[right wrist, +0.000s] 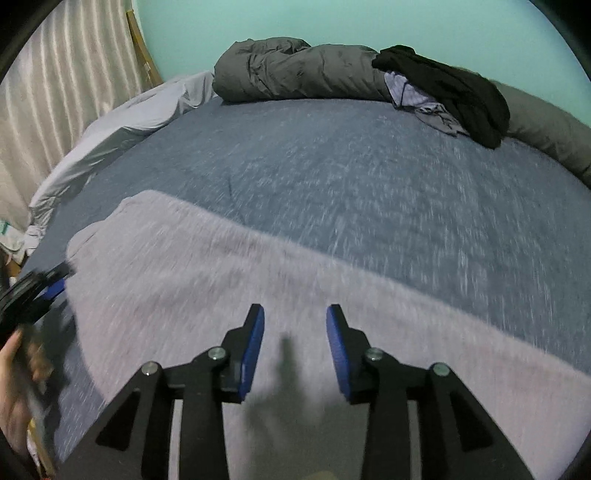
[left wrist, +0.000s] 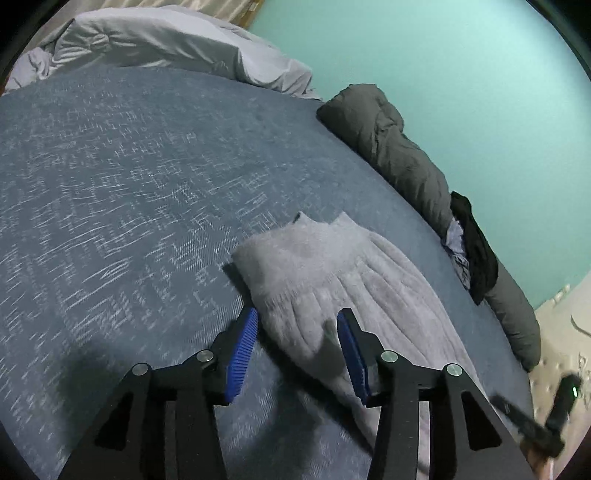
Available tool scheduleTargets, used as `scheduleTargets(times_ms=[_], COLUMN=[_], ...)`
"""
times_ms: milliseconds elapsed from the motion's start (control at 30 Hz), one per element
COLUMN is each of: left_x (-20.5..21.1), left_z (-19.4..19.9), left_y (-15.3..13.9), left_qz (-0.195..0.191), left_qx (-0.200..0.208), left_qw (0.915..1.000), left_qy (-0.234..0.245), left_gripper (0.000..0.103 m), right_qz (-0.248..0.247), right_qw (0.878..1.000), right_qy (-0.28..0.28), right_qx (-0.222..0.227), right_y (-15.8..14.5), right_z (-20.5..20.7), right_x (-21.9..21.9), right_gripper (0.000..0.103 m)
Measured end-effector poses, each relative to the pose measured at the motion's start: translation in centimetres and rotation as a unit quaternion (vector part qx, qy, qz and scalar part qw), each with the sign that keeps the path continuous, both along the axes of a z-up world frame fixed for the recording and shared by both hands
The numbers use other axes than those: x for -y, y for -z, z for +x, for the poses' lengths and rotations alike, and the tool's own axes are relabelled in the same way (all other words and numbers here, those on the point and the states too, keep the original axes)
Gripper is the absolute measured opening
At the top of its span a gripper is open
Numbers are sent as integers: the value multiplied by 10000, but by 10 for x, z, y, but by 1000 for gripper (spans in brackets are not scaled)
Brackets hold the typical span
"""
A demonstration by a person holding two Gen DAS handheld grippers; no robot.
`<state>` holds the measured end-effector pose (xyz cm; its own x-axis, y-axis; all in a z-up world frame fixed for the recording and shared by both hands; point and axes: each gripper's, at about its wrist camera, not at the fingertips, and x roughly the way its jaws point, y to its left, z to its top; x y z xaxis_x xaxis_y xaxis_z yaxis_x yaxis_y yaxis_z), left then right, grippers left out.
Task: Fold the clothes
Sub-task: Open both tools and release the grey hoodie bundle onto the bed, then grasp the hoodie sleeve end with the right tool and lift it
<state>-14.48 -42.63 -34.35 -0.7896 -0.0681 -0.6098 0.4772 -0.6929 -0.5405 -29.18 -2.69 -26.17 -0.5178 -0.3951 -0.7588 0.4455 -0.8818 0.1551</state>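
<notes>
A pale grey fleece garment (left wrist: 332, 280) lies flat on the blue bedcover (left wrist: 129, 192), near the bed's edge. The left wrist view shows its folded end, with a ribbed band and gathered pleats, and the left gripper (left wrist: 299, 325) poised over that end with its blue pads spread apart; a fold of the fleece sits between them, but nothing is clamped. The right wrist view shows the same garment (right wrist: 207, 280) as a long blurred strip running across the cover (right wrist: 369, 177), with the right gripper (right wrist: 295, 325) above it, pads also apart and empty, its shadow falling on the cloth. Only this view catches the left gripper from outside, a black-and-blue shape at the garment's left end, and a hand (right wrist: 14, 387) holding it. The left view in turn shows the right tool's black body at its lower right edge. Both views show a dark grey duvet (right wrist: 288, 70) rolled along the teal wall (right wrist: 332, 22), with black clothes (right wrist: 450, 92) and a lilac piece (right wrist: 417, 96) heaped on it. A pale sheet (left wrist: 166, 44) is bunched at the bed's far end; the curtain (right wrist: 62, 85) appears clearly only in the right view.
</notes>
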Motion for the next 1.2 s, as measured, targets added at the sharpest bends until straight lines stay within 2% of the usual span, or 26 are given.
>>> scheduleTargets(times_ms=[67,100,133,167,233,367,500,667,700,800,900,1000,1167,1200], left_x=[2,2,3,2,3,11,11,12,10,1,-9,-26,-54,-59], left_z=[-3,-4,-3,-2,4,23,22,21,22,26,39,48,55,56], left_y=[3,2,2,0,-7,-26,-12,-10,-13,-23,-31,-36,-38,-39], left_qz=[27,8,-17,-67,-217,-420,-279,-170,-246,-498,-698,-866,-806,-777], left_qx=[20,19,17,12,-42,-259,13,119,129,145,106,124,167,160], left_qw=[10000,10000,9999,9999,9997,9986,9994,9994,9992,9983,9970,9960,9965,9967], left_qy=[43,79,121,145,82,-177,-199,-282,-280,-274,-305,-152,111,144], left_gripper=[41,28,22,21,8,7,8,21,26,31,34,35,35,35], right_qz=[-17,-20,-23,-18,9,56,112,58,48,-51,-278,-522,-696,-756], right_qw=[10000,10000,9999,9999,10000,9999,9994,9967,9955,9897,9758,9529,9210,9154], right_qy=[-87,-95,-102,-91,-42,88,281,755,898,1392,2125,2926,3783,3899], right_qx=[13,25,37,47,53,105,188,291,306,324,443,606,618,662], right_y=[-2,-3,-4,-4,-1,3,6,5,4,2,3,7,12,15], right_z=[5,9,13,16,16,19,26,41,44,53,66,83,118,123], right_x=[-9,-15,-20,-25,-34,-55,-82,-138,-152,-201,-261,-321,-395,-407], right_gripper=[35,35,35,35,35,35,35,38,43,44,47,48,57,62])
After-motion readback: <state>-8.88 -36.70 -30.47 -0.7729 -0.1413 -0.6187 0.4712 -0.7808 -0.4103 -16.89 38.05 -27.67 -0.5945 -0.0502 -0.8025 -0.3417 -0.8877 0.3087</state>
